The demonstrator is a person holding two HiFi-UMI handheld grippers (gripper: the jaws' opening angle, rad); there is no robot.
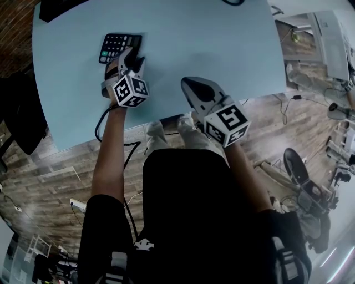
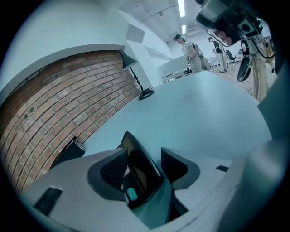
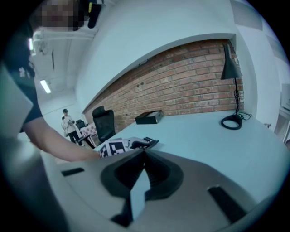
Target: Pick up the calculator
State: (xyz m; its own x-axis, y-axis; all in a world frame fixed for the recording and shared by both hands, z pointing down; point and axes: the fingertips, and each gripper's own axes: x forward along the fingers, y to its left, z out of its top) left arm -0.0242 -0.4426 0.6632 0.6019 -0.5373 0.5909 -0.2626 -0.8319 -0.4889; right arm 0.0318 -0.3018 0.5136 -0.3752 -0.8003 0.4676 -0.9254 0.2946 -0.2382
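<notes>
The black calculator (image 1: 117, 45) with its key rows is at the table's far left. My left gripper (image 1: 130, 57) is shut on its near edge. In the left gripper view the calculator (image 2: 141, 166) stands as a dark slab tilted on edge between the jaws, a green key showing low down. My right gripper (image 1: 189, 84) hovers shut and empty over the table's front middle, to the right of the left one. In the right gripper view the jaws (image 3: 144, 152) meet with nothing between them, and the calculator (image 3: 150, 142) pokes out beyond the left gripper's marker cube (image 3: 115, 147).
The light blue table (image 1: 222, 39) ends close to my body at its front edge (image 1: 166, 117). A black box (image 1: 58, 6) lies at the far left corner. A desk lamp (image 3: 230, 90) stands far right by the brick wall; an office chair (image 3: 104, 123) and people are beyond.
</notes>
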